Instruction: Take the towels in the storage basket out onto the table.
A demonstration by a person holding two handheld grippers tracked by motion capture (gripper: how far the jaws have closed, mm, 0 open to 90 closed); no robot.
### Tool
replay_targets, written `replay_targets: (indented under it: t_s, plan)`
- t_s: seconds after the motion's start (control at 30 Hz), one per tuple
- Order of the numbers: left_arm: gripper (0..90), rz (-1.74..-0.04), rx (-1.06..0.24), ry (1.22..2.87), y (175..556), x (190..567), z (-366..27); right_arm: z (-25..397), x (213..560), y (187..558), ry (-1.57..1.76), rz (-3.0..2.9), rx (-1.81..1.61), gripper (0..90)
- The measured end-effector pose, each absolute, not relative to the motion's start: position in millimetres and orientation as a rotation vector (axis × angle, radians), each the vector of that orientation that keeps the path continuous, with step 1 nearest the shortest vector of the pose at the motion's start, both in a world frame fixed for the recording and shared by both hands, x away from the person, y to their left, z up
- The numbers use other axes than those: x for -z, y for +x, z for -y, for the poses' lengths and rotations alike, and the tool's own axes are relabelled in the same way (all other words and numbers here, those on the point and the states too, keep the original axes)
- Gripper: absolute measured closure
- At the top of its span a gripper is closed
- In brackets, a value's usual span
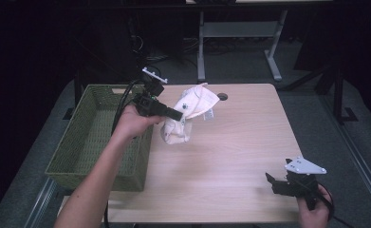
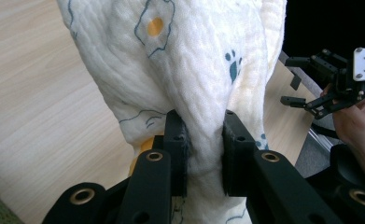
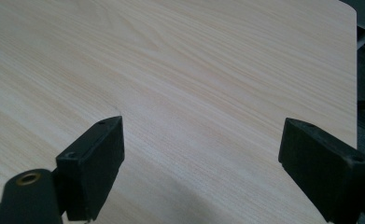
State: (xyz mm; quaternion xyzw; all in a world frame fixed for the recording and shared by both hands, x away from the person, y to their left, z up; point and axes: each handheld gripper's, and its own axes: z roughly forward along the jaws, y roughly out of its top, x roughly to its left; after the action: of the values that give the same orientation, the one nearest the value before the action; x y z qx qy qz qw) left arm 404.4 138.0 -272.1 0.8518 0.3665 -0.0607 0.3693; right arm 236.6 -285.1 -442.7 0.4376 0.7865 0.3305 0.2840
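Observation:
A cream cloth [image 1: 188, 114] printed with small blue paw marks and orange spots hangs bunched above the left part of the wooden table [image 1: 230, 156]. My left gripper [image 1: 177, 114] is shut on the cloth. In the left gripper view the fabric [image 2: 194, 70] is pinched between the two black jaws of the left gripper [image 2: 203, 149]. My right gripper [image 1: 271, 181] rests low near the table's front right corner, held by a hand. In the right gripper view its jaws stand wide apart over bare wood, and the right gripper [image 3: 201, 149] is open with nothing between them.
A green woven basket [image 1: 97, 137] stands at the table's left edge, just left of the hanging cloth. A small round hole [image 1: 222, 96] sits near the table's far edge. Beyond the table are the legs of another desk [image 1: 201, 47] on grey floor.

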Motion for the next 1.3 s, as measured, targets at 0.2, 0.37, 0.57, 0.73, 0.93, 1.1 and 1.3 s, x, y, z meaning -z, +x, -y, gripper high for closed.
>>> replay_targets:
  t_s: [0.2,0.37,0.57,0.73,0.93,1.1,1.3]
  plan:
    - [75.2,-0.933,0.174,2.190,406.5,277.0,-124.7,287.1,442.4,236.1,1.173,-2.102,-0.884,13.9]
    - [75.2,-0.888,0.198,2.205,405.5,280.1,-105.4,286.1,443.0,236.7,1.170,-2.103,-0.885,13.9]
    - [75.2,-0.868,0.220,2.230,407.0,287.6,-87.2,286.3,442.6,236.0,1.171,-2.104,-0.885,13.9]
    - [75.1,-0.864,0.230,2.232,408.3,290.6,-78.8,286.9,442.5,236.2,1.169,-2.105,-0.885,13.9]
    - [75.1,-0.858,0.242,2.244,408.9,296.2,-69.3,288.0,442.0,235.8,1.177,-2.099,-0.890,13.9]
    - [75.0,-0.859,0.252,2.249,409.6,302.2,-63.8,287.6,441.8,235.5,1.173,-2.101,-0.890,13.9]
    - [74.8,-0.874,0.265,2.248,411.8,312.3,-63.1,288.1,441.7,235.2,1.172,-2.100,-0.890,13.9]
